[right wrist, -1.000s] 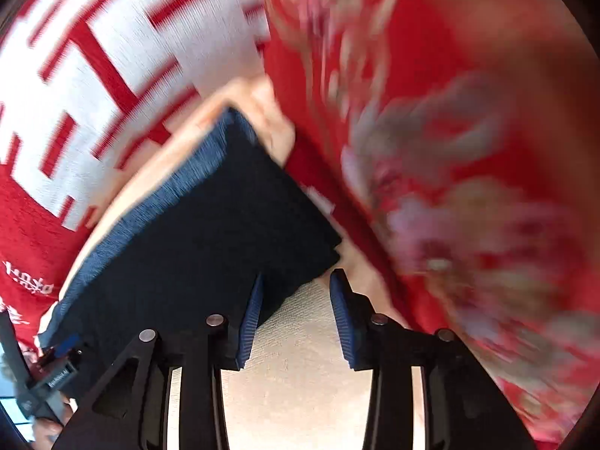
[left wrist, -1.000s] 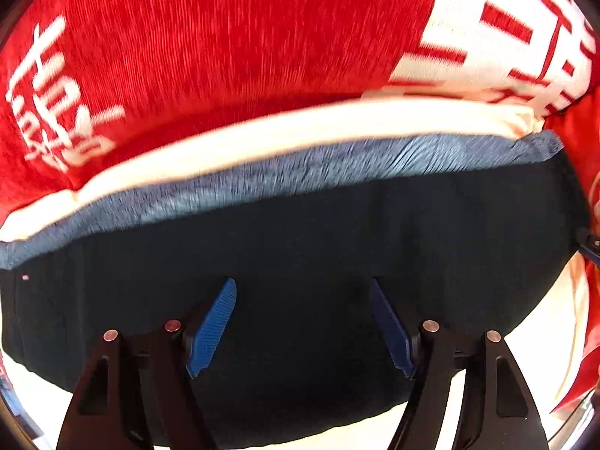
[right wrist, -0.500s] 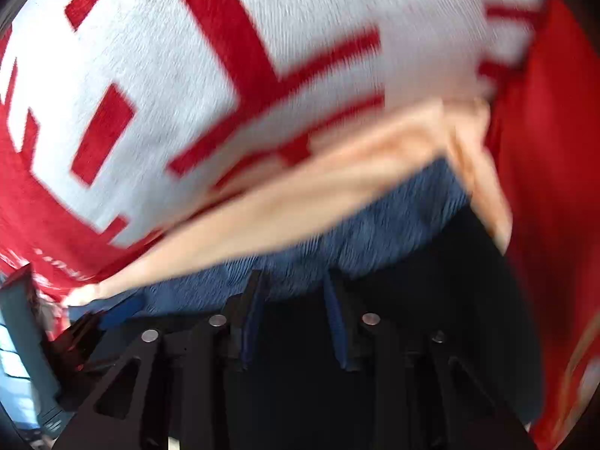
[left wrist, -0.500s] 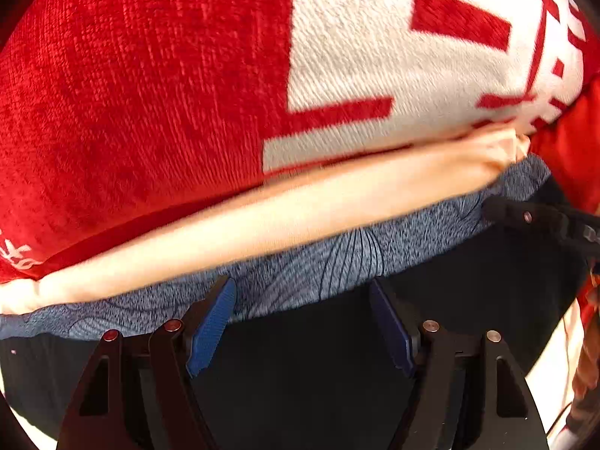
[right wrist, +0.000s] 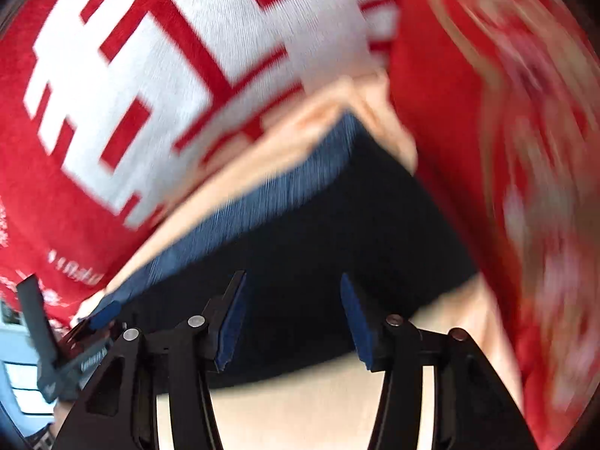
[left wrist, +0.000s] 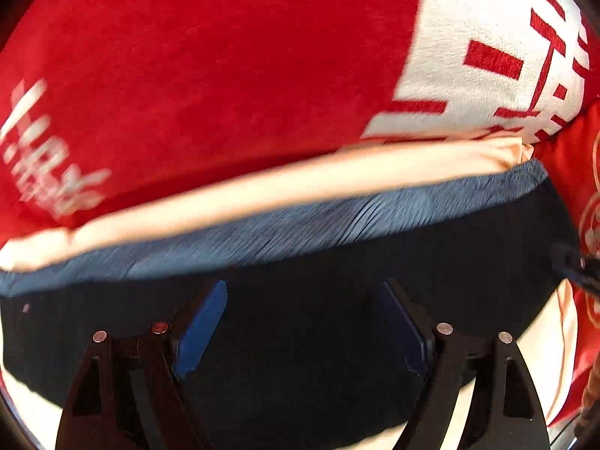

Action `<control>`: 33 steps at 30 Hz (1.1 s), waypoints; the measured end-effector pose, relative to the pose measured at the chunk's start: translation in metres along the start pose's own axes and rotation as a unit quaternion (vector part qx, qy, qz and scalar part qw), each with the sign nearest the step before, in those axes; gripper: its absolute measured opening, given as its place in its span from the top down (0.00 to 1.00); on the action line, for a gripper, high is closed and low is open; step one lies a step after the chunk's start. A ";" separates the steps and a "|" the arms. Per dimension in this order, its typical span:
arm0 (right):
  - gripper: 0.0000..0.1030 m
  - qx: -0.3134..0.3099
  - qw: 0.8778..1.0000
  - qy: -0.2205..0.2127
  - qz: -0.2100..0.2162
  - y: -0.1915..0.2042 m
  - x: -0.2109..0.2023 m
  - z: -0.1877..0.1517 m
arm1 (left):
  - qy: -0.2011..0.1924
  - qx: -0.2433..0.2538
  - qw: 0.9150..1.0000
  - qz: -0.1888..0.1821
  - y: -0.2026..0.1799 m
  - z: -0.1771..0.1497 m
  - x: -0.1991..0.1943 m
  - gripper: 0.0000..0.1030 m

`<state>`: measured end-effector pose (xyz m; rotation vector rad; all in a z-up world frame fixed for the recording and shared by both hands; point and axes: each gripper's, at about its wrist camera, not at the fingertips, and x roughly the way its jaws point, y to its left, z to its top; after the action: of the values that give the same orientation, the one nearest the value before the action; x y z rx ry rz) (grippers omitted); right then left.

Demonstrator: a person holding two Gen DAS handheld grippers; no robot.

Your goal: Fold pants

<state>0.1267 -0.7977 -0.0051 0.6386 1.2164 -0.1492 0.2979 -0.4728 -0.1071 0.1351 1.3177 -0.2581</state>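
The dark pants (left wrist: 300, 337) lie as a flat folded packet in the lower half of both frames, on top of a blue garment (left wrist: 300, 232) and a cream one (left wrist: 300, 183), against a red and white pillow (left wrist: 225, 75). The left gripper (left wrist: 300, 322) and the right gripper (right wrist: 292, 318) both hang above them with jaws apart, grasping nothing. I judge the folding almost done; perhaps only smoothing is left.

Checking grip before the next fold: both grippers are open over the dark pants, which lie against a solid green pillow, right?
Not green. The pillow is red with white lettering, as the left wrist view shows. Left gripper and right gripper are open over the dark pants.
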 end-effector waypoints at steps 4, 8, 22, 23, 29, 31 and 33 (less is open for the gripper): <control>0.47 0.030 0.997 0.049 0.050 -0.002 0.006 -0.047 | 0.012 -0.017 1.000 0.015 0.033 -0.032 -0.018 0.18; 0.47 0.023 0.993 0.084 0.080 0.020 0.010 -0.092 | 0.026 -0.049 0.998 0.015 0.076 -0.064 -0.028 0.18; 0.47 -0.021 0.972 0.159 0.174 0.194 0.085 -0.216 | 0.017 -0.084 0.995 0.050 0.239 -0.154 -0.070 0.18; 0.47 -0.024 0.970 0.161 0.180 0.205 0.091 -0.221 | 0.015 -0.081 0.995 0.059 0.252 -0.156 -0.069 0.18; 0.47 -0.027 0.964 0.157 0.212 0.249 0.123 -0.237 | -0.004 -0.047 0.992 0.115 0.314 -0.157 -0.045 0.18; 0.47 -0.018 0.963 0.159 0.219 0.257 0.135 -0.242 | 0.003 -0.056 0.991 0.125 0.341 -0.162 -0.037 0.18; 0.47 -0.017 0.962 0.157 0.223 0.262 0.144 -0.245 | 0.004 -0.070 0.991 0.118 0.360 -0.165 -0.030 0.18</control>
<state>0.0912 -0.4216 -0.0854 0.9137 1.3412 0.3623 0.2303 -0.0826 -0.1361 0.1712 1.3094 0.0367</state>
